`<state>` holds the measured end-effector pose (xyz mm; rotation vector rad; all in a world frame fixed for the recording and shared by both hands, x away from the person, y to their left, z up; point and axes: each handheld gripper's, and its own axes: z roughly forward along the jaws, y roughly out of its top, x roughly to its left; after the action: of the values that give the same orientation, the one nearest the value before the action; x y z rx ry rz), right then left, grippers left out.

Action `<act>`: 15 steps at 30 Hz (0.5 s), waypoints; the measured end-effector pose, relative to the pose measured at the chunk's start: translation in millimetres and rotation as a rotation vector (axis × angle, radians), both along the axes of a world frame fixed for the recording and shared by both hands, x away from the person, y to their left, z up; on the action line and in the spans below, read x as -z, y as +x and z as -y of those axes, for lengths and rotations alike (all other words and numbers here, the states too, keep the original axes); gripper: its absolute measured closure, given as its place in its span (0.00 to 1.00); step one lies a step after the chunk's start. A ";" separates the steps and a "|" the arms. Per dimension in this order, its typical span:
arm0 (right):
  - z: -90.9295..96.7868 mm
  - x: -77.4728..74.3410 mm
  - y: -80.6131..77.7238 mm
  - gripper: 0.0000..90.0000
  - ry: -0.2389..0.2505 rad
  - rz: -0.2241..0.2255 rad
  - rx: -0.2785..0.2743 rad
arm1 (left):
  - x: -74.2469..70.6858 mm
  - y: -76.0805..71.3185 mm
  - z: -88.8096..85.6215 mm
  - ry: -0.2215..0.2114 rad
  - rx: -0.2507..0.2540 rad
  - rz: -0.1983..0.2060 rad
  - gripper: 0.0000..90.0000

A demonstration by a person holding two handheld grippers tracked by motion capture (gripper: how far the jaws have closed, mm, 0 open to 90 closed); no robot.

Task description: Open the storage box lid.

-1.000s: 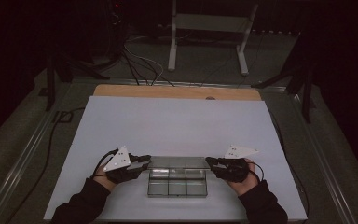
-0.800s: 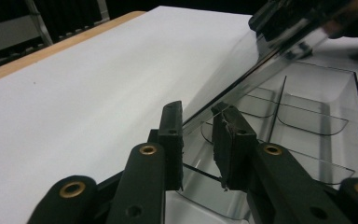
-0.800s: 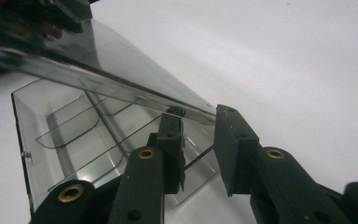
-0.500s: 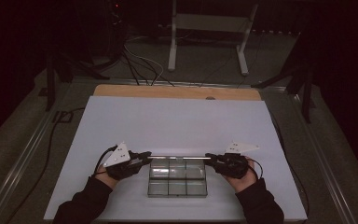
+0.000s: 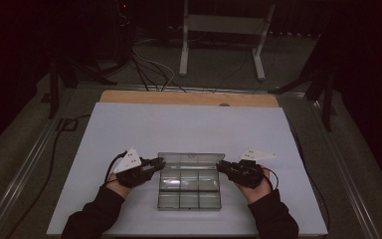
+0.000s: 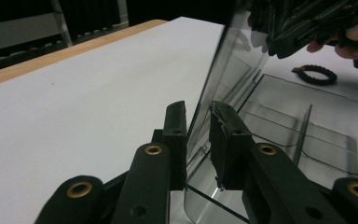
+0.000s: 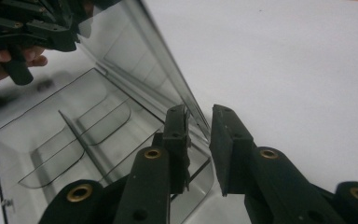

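Lifting since a second ago: lid [image 5: 191, 159] of the clear compartment box [image 5: 189, 199] swinging up from flat, now standing near upright along the far side, both pairs of fingers having come up and inward with it.

Left gripper [image 5: 160, 162] reaching in at the lid's left end, right gripper [image 5: 220, 165] at its right end. In the left gripper view, fingers [image 6: 175, 135] standing parted a little, lid [image 6: 223, 70] edge running down through the gap, seeming to lean on one pad, not squeezed flat. Same in the right gripper view: fingers [image 7: 226, 144] narrowly apart, lid [image 7: 135, 42] corner ending in the gap. So straddling loosely, not clamping, judging by the daylight showing.

Box [image 6: 307, 140] lying open just beyond and beside the fingers, dividers showing, compartments looking empty. Sitting on the white bench [image 5: 129, 124] between the two hands. Small black coiled band [image 6: 314, 74] lying past the box, near the other hand.

Step in hand, likely: opening the box, close to done. Next probably easing the lid back to its stop, then parting the fingers wider and backing off sideways without dragging the light box.

Reading no brand, label or writing anywhere; only small dots on the grey plates.
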<state>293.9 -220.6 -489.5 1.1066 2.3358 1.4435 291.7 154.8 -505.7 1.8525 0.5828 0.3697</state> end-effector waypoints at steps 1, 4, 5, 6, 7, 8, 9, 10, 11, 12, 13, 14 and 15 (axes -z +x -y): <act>-0.5 -0.2 0.3 0.84 0.002 -0.003 0.006 | 0.0 0.8 0.1 0.000 -0.005 -0.001 0.88; -2.4 -0.3 1.2 0.84 0.001 -0.002 0.026 | 0.4 3.4 0.6 -0.006 -0.020 -0.007 0.89; -3.1 -0.2 1.6 0.84 0.001 0.001 0.033 | 0.7 4.2 0.8 -0.014 -0.025 -0.015 0.90; -3.8 -0.1 1.9 0.84 0.003 0.001 0.042 | 0.8 5.3 1.2 -0.018 -0.029 -0.020 0.90; -4.8 -0.1 2.3 0.84 0.001 -0.001 0.050 | 0.8 6.2 1.4 -0.018 -0.031 -0.022 0.90; -5.9 0.1 2.7 0.84 0.001 0.000 0.059 | 1.2 7.1 1.8 -0.021 -0.034 -0.022 0.90; -6.8 0.4 3.2 0.83 0.000 0.002 0.064 | 1.4 7.9 2.1 -0.024 -0.039 -0.027 0.90; -7.7 0.6 3.7 0.82 -0.001 0.002 0.068 | 1.7 8.9 2.2 -0.026 -0.038 -0.029 0.90; -8.9 0.9 3.9 0.82 -0.003 0.004 0.073 | 2.3 9.8 2.5 -0.034 -0.040 -0.033 0.90; -10.2 1.1 4.0 0.82 -0.006 0.008 0.078 | 2.7 10.7 2.6 -0.038 -0.040 -0.036 0.90; -10.2 1.1 4.0 0.82 -0.006 0.008 0.078 | 2.7 10.7 2.6 -0.038 -0.040 -0.036 0.89; -12.9 1.2 4.3 0.82 -0.018 0.017 0.087 | 3.0 12.1 3.0 -0.040 -0.047 -0.043 0.89; -13.8 1.2 4.3 0.82 -0.022 0.019 0.091 | 3.1 12.6 3.5 -0.041 -0.051 -0.045 0.89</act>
<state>298.1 -206.8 -490.6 1.1716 2.2525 1.3874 304.4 151.3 -508.8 1.8135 0.6654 0.3482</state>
